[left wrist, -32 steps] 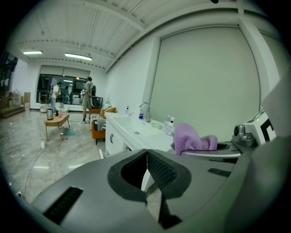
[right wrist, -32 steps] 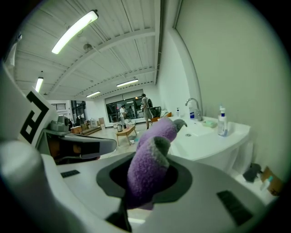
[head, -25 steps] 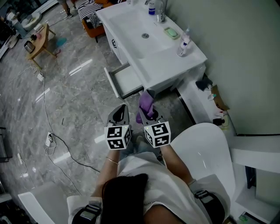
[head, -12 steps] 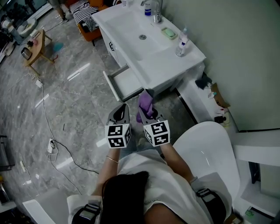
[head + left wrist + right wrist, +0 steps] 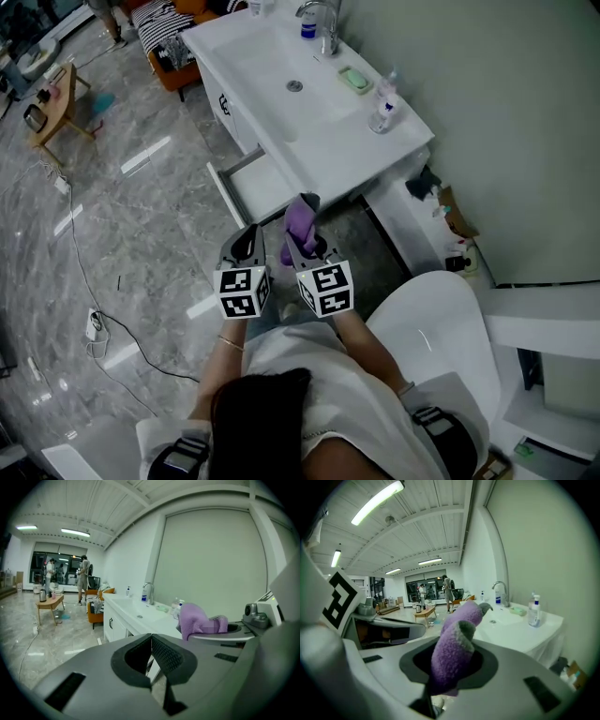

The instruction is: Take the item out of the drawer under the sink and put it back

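A purple cloth with a grey edge is pinched in my right gripper, which is shut on it and held in the air short of the vanity. From the left gripper view the same purple cloth shows at the right. My left gripper hangs beside it, shut, with its pads together and nothing between them. The white drawer under the sink stands pulled out, just ahead of both grippers.
Bottles, a soap dish and a tap stand on the white vanity top. A white chair is at my right. Cables run over the marble floor at the left. A small wooden table stands far left.
Both grippers have moved toward the vanity, the right one carrying the purple cloth; the open drawer now lies closer to them. Neither gripper's jaws have changed.
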The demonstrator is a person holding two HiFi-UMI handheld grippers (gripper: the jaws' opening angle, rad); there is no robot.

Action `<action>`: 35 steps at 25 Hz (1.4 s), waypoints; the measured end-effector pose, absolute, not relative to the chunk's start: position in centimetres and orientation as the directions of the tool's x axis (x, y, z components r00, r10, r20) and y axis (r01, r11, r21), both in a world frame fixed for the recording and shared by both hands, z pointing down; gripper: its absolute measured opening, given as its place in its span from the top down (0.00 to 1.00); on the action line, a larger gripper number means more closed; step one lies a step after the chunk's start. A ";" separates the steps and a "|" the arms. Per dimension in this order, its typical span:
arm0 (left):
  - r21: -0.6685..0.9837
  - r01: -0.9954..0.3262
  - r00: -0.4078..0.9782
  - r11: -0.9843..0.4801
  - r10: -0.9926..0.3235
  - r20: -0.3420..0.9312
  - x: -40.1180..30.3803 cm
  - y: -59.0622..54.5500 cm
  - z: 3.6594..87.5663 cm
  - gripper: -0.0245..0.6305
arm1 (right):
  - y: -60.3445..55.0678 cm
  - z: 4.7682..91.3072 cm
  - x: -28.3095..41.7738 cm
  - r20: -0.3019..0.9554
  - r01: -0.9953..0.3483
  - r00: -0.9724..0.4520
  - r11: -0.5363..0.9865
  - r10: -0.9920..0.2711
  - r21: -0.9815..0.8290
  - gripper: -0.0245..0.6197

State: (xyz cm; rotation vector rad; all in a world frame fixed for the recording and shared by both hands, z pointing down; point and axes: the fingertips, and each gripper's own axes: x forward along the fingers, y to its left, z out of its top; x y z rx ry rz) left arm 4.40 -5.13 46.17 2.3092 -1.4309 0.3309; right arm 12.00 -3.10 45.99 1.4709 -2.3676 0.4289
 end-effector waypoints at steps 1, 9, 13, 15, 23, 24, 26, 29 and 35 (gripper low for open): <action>0.216 -0.894 0.448 -0.392 -0.799 0.402 4.4 -5.7 46.2 0.96 | -3.7 46.0 11.9 0.424 -0.900 -0.420 0.428 -0.802 -0.082 0.81; 0.235 -0.902 0.430 -0.363 -0.805 0.408 1.6 -10.1 47.4 0.96 | -8.2 46.6 9.0 0.448 -0.885 -0.436 0.461 -0.780 -0.059 0.81; 0.241 -0.906 0.420 -0.348 -0.812 0.405 0.2 -12.7 47.6 0.96 | -10.5 47.5 7.5 0.472 -0.877 -0.446 0.478 -0.760 -0.059 0.81; 0.244 -0.907 0.418 -0.344 -0.812 0.407 -0.4 -13.7 47.6 0.96 | -11.4 47.8 6.9 0.481 -0.876 -0.447 0.479 -0.754 -0.062 0.81; 0.248 -0.902 0.428 -0.353 -0.801 0.419 -3.4 -17.2 48.1 0.96 | -14.8 48.5 4.1 0.504 -0.881 -0.433 0.468 -0.747 -0.064 0.81; 0.249 -0.900 0.434 -0.358 -0.798 0.419 -3.6 -17.7 48.2 0.96 | -15.2 48.6 3.8 0.507 -0.883 -0.431 0.465 -0.747 -0.065 0.81; 0.251 -0.898 0.439 -0.362 -0.791 0.427 -3.9 -18.6 48.7 0.96 | -16.2 48.6 3.3 0.511 -0.885 -0.425 0.461 -0.747 -0.063 0.81; 0.264 -0.890 0.454 -0.371 -0.774 0.442 -4.4 -19.9 49.4 0.96 | -17.6 48.7 2.5 0.516 -0.890 -0.414 0.451 -0.750 -0.059 0.81; 0.277 -0.869 0.494 -0.410 -0.747 0.444 -5.3 -22.0 50.0 0.96 | -20.0 49.9 0.9 0.534 -0.900 -0.398 0.429 -0.746 -0.071 0.81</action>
